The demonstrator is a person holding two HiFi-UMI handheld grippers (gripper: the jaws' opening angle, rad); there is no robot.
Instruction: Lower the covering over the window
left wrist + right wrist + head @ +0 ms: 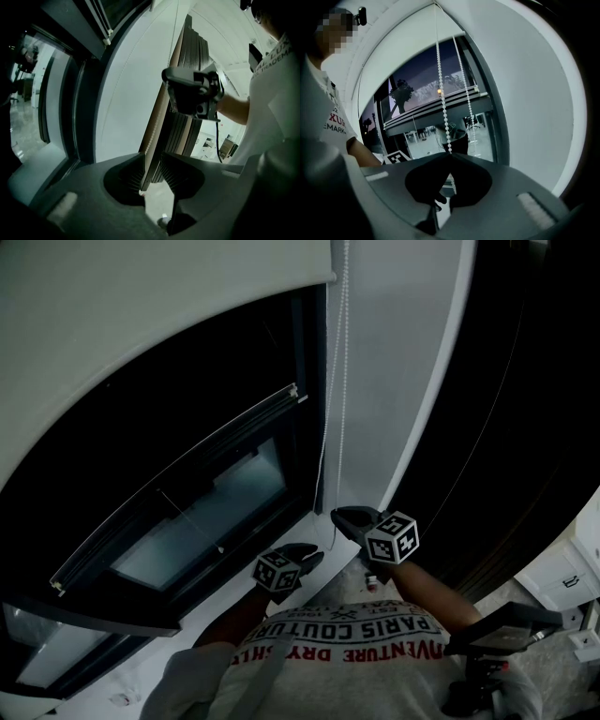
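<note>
A white bead chain (341, 381) hangs in a loop beside the dark window. Over the upper glass lies a dark shade whose pale bottom rail (187, 470) crosses the middle of the window. My right gripper (339, 516) sits at the chain's lower part. In the right gripper view its jaws (450, 157) are shut on one strand of the chain (443, 103), and the other strand hangs free beside it. My left gripper (314, 557) is lower and to the left. Its jaws (152, 161) stand open with the chain (151, 140) running between the pads, not pinched.
A white wall strip (394, 381) stands right of the chain, then tall dark panels (525, 427). The white sill (234, 606) runs below the window. A white cabinet (562, 577) and a dark stand (506, 634) are at the lower right.
</note>
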